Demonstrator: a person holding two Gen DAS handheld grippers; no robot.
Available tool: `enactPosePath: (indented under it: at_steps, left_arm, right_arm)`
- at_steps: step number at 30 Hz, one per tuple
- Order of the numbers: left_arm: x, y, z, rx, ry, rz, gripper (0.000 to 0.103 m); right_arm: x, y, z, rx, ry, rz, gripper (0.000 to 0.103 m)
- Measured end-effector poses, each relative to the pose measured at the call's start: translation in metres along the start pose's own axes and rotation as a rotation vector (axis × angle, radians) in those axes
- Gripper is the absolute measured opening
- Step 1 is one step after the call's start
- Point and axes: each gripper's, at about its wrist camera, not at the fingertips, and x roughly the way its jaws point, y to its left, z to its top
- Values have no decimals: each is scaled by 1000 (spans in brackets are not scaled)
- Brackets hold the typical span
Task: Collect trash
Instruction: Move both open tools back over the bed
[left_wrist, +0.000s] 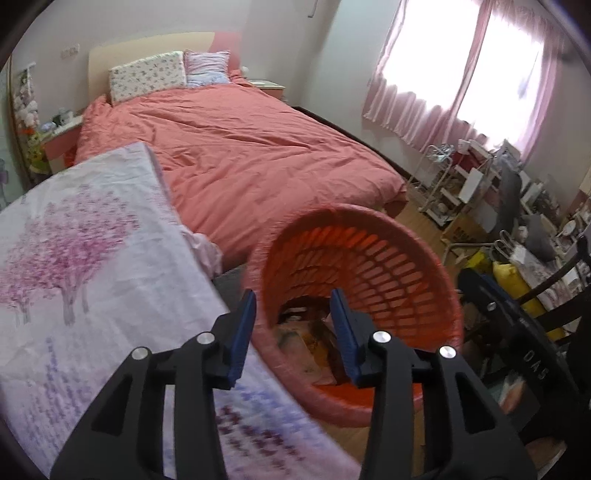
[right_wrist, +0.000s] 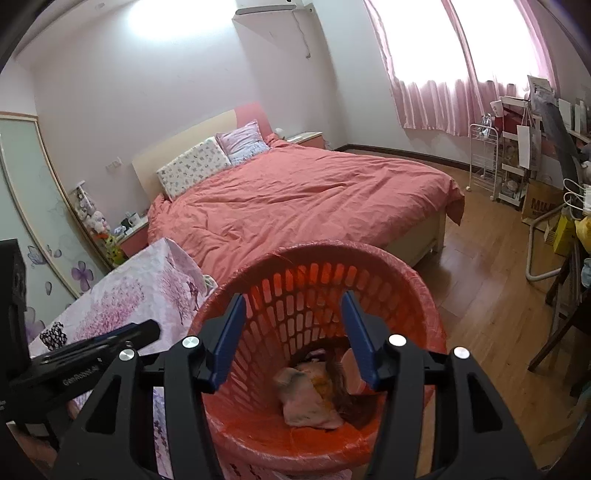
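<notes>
An orange slotted waste basket (left_wrist: 388, 258) (right_wrist: 321, 288), lined with a thin red bag, stands on the wooden floor beside a table. Crumpled pinkish trash (right_wrist: 306, 398) lies at its bottom, and the same trash (left_wrist: 303, 343) shows in the left wrist view. My left gripper (left_wrist: 293, 306) hangs over the basket's near left rim, its jaws apart with nothing between them. My right gripper (right_wrist: 293, 310) points down into the basket mouth, its blue pads spread wide and empty. In the right wrist view the left gripper's body (right_wrist: 88, 350) shows at lower left.
A table covered with a pink blossom-print cloth (left_wrist: 81, 266) (right_wrist: 129, 295) stands left of the basket. Behind is a bed with a coral duvet (left_wrist: 240, 147) (right_wrist: 295, 199). Cluttered shelves, bags and a dark chair (left_wrist: 546, 288) crowd the right side.
</notes>
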Motion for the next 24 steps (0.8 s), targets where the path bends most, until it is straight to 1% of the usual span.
enactPosePath:
  at_steps: [2,7,9,11,14,24]
  left_arm:
    - [-7,5,-4,13,-13,43,49]
    - [-29,28,-17,14,-26,122,55]
    - [-37,37,-24,6,-28,147,57]
    - [-49,50,-32,-5,-36,176,60]
    - [-67,68,-43,-23,-46,216,62]
    - [-127,133,-80,-124,-80,309,65]
  right_arm:
    - [0,1,3,-13,-4,-11,54]
    - [-6,10,7,-57,-17,-31,55]
    - [-8,15,7,-67,-16,-31,57]
    - [-12,24,6,-81,-18,-30,62]
    - [-14,36,3,-102,-12,-21,64]
    - [-23,90,-13,-198,20,49,65]
